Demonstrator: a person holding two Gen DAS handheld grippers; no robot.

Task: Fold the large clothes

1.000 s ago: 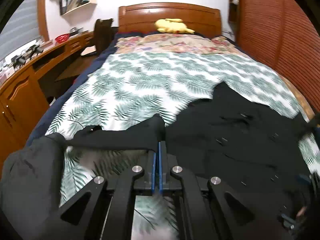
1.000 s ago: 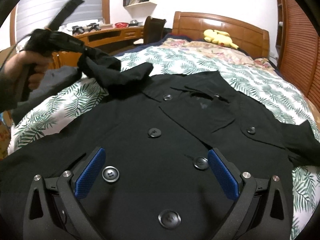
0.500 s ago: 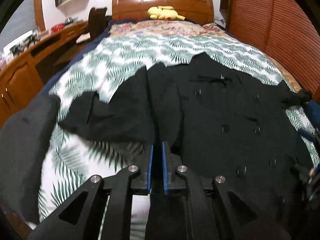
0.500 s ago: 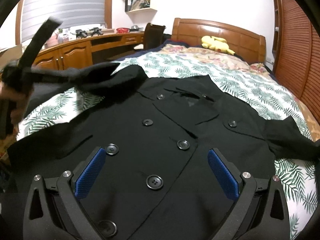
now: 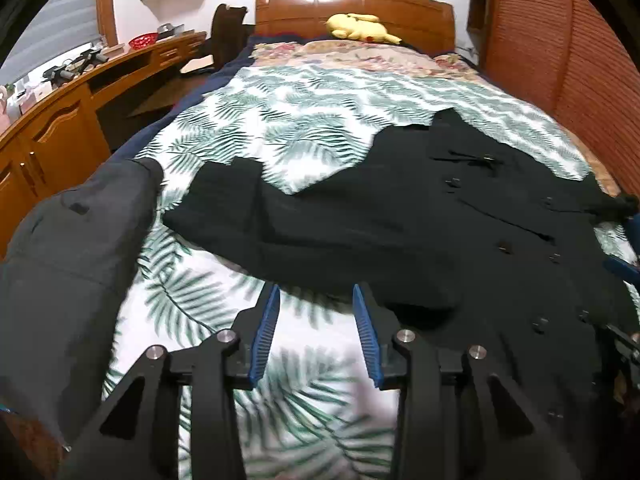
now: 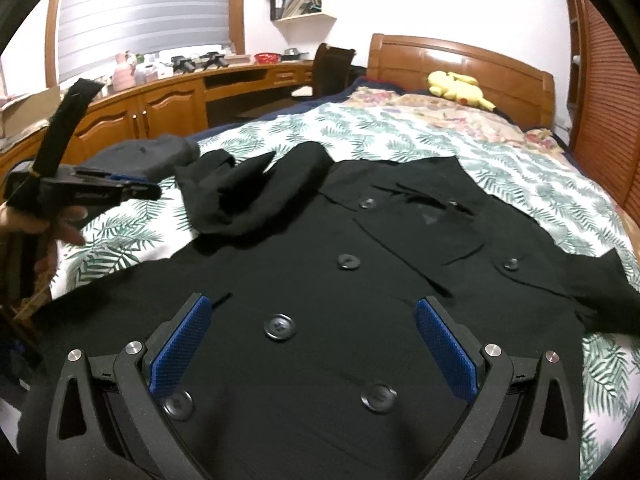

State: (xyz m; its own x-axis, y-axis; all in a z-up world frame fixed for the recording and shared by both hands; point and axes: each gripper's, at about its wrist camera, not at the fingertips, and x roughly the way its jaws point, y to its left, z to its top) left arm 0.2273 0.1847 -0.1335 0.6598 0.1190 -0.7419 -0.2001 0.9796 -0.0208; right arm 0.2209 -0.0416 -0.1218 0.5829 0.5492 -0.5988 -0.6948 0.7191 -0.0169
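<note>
A black double-breasted coat lies button side up on the leaf-print bed. Its left sleeve is folded in and rests crumpled beside the coat's shoulder. My left gripper hovers over bare bedspread just short of the sleeve, its jaws opening with nothing between them. In the right wrist view the left gripper shows at the left, in a hand. My right gripper stands wide open over the coat's lower front, with a button showing between its fingers.
A folded grey garment lies at the bed's left edge. A yellow plush toy sits by the wooden headboard. A wooden desk runs along the left. Slatted wardrobe doors stand to the right.
My left gripper was shut on the sleeve and carrying it in over the coat; it has opened, let the sleeve drop, and drawn back lower. The right gripper stays open.
</note>
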